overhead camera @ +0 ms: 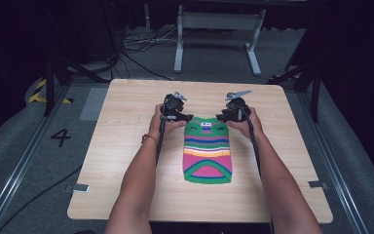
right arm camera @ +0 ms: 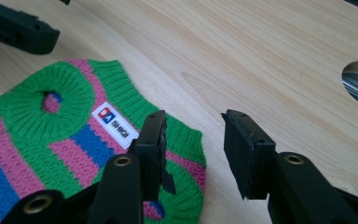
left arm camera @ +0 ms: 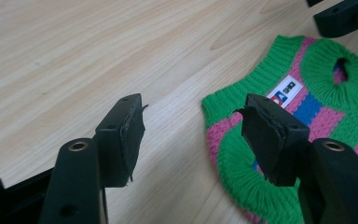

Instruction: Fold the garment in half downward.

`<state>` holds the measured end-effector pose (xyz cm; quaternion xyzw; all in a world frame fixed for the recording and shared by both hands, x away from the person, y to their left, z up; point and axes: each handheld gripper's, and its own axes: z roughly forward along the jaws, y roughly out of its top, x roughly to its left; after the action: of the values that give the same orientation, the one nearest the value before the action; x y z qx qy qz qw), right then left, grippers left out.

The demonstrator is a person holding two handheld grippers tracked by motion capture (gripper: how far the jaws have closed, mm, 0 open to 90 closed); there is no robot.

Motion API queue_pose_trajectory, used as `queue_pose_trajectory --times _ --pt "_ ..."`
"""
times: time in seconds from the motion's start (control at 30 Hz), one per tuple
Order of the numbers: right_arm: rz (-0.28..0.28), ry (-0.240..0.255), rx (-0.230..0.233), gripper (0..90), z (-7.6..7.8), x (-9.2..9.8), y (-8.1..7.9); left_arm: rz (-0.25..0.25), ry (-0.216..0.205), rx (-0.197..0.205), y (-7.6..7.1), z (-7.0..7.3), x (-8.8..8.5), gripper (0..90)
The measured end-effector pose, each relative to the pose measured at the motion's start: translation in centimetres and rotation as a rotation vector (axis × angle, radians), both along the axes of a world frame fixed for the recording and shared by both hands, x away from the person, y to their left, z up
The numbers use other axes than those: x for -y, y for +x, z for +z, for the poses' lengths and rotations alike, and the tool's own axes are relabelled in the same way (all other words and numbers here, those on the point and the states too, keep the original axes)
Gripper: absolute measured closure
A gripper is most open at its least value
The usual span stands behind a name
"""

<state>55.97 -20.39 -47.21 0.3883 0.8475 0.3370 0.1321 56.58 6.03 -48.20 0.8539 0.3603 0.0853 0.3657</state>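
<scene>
While the sweater (overhead camera: 208, 149) lies flat at the middle of the table (overhead camera: 126, 146), both grippers sit at its far corners. Left gripper (left arm camera: 193, 135): jaws spread, one over bare wood, the other over the sweater's green corner. Right gripper (right arm camera: 193, 154): jaws spread, straddling the opposite corner near the white label (right arm camera: 115, 122). Neither pinches the knit.

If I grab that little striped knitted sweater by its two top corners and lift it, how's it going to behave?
The striped sweater is ribbed knit lying flat on the table, so it would probably hang limp and sag between the left gripper and right gripper. It looks small and thin, so likely light. The coarse yarn should grip rather than slip, though a shallow pinch might stretch the edge.
</scene>
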Motion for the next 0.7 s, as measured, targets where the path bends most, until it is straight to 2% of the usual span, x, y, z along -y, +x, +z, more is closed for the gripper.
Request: queue_pose_trajectory --times 0.07,0.17,0.27,0.3,0.4,0.5,0.6,0.7 --pt "-0.011 0.002 -0.013 62.5 -0.6 0.1 0.2 0.001 0.016 -0.007 0.1 -0.5 0.7 39.7" --pt "-0.027 0.009 -0.038 64.1 -1.5 0.0 0.4 0.014 0.009 -0.003 0.2 -1.0 1.4 41.3" --pt "-0.020 0.011 -0.050 66.3 -2.2 -0.2 0.4 0.013 0.037 -0.026 0.4 -1.7 1.9 44.7" --pt "-0.021 0.008 -0.055 66.7 -2.4 -0.3 0.3 0.017 0.029 -0.028 0.4 -1.9 2.0 45.0" --pt "-0.025 0.008 -0.045 63.6 -2.6 -0.3 0.3 0.023 0.003 -0.032 0.3 -2.1 2.0 47.8" --pt "-0.037 0.005 -0.046 60.4 -2.6 -0.1 0.3 0.013 0.020 -0.031 0.1 -2.0 2.1 52.9" --pt "-0.044 0.023 -0.057 60.3 -2.7 0.0 0.3 0.000 0.027 -0.026 0.0 -2.0 2.4 58.2" --pt "-0.045 0.022 -0.055 62.8 -2.7 0.0 0.2 -0.016 0.015 -0.033 -0.1 -2.0 2.5 66.3"
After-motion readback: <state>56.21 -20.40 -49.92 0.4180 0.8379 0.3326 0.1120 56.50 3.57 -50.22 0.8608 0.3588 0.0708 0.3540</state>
